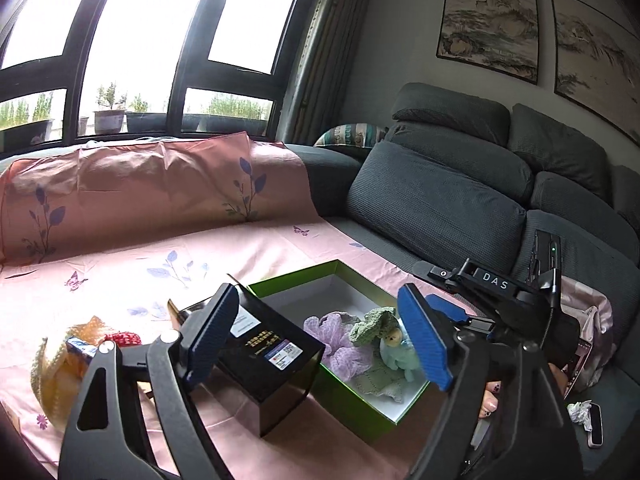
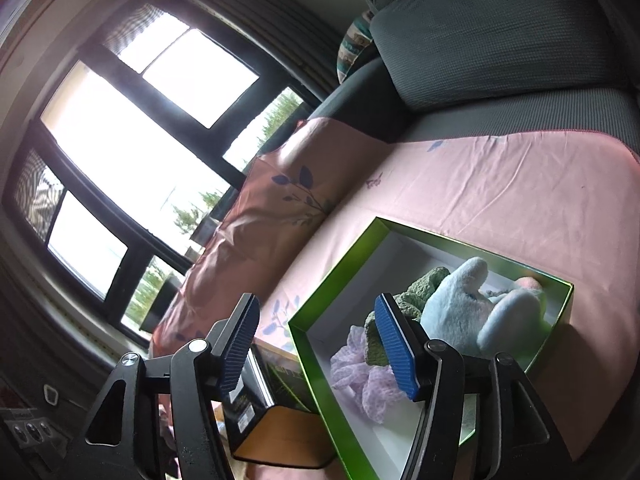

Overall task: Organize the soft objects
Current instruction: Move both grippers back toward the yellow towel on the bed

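Observation:
A green box with a white inside lies on the pink sheet. In it are a lilac scrunchie, a green knitted piece and a pale blue plush toy. The box also shows in the right wrist view, with the plush, the scrunchie and the green knit. My left gripper is open and empty, above the box's left edge. My right gripper is open and empty over the box; it shows in the left wrist view.
A black box stands against the green box's left side. A yellow knitted item and a red one lie at the left. Grey sofa cushions rise behind. A crumpled tissue and a small device lie at the right.

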`<state>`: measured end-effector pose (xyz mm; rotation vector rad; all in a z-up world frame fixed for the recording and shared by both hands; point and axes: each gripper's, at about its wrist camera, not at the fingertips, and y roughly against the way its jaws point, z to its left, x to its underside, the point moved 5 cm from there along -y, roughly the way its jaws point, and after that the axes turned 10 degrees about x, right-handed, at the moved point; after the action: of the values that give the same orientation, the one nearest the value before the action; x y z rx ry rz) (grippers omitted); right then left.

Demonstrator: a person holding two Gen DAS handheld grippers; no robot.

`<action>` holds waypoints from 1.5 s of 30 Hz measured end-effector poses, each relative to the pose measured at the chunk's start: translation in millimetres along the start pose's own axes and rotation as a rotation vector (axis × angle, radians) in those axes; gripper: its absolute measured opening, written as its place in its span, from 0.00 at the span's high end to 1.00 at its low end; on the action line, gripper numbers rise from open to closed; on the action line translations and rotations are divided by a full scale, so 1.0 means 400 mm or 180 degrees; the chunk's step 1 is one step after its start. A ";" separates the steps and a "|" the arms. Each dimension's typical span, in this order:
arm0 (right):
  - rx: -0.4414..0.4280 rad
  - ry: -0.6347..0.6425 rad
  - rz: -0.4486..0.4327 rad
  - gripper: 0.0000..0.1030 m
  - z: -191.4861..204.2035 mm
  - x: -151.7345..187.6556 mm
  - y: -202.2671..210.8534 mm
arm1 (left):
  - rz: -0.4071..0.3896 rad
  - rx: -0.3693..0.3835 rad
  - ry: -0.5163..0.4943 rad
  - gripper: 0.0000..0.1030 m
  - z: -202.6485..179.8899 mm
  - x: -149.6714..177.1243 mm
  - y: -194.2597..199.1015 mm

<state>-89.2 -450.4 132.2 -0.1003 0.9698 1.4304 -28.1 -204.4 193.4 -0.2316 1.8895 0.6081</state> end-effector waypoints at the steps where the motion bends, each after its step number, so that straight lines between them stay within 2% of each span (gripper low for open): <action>1: -0.0007 0.0046 -0.0009 0.32 0.011 0.002 0.002 | -0.0046 -0.0102 0.0022 0.16 0.015 -0.001 0.025; 3: -0.0014 0.0113 -0.0023 0.25 0.032 0.007 0.006 | -0.0081 -0.0318 0.0040 0.14 0.037 0.001 0.069; 10: -0.0055 0.0467 -0.0043 0.18 0.121 0.044 0.022 | -0.0159 -0.1023 0.0052 0.11 0.148 0.054 0.230; 16: 0.0166 0.0990 -0.0200 0.16 0.213 0.097 0.034 | -0.0321 -0.1312 0.0565 0.11 0.298 0.152 0.329; 19: 0.0189 0.1243 -0.0119 0.16 0.258 0.139 0.021 | -0.0481 -0.1580 0.0807 0.11 0.373 0.201 0.369; 22: 0.0173 0.1446 -0.0062 0.16 0.298 0.180 0.007 | -0.0455 -0.1800 0.1084 0.12 0.434 0.217 0.392; 25: 0.0128 0.1631 -0.0004 0.16 0.337 0.224 -0.002 | -0.0580 -0.1781 0.1177 0.11 0.453 0.229 0.424; 30: 0.0148 0.1999 0.0014 0.16 0.401 0.297 -0.014 | -0.0534 -0.1850 0.1335 0.11 0.487 0.250 0.441; 34: 0.0007 0.2144 0.0156 0.16 0.447 0.357 -0.025 | -0.0501 -0.1864 0.1462 0.11 0.508 0.269 0.456; 37: 0.0019 0.2321 0.0190 0.16 0.473 0.402 -0.033 | -0.0492 -0.1843 0.1559 0.11 0.515 0.277 0.459; 41: 0.0077 0.2528 0.0211 0.16 0.498 0.451 -0.047 | -0.0466 -0.1862 0.1571 0.11 0.518 0.279 0.459; 45: 0.0035 0.2535 0.0328 0.16 0.504 0.476 -0.060 | -0.0435 -0.1885 0.1552 0.11 0.521 0.280 0.458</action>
<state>2.0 -187.2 132.2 -0.6569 1.6430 1.4982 17.3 71.7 87.6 -0.9556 2.0803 1.0805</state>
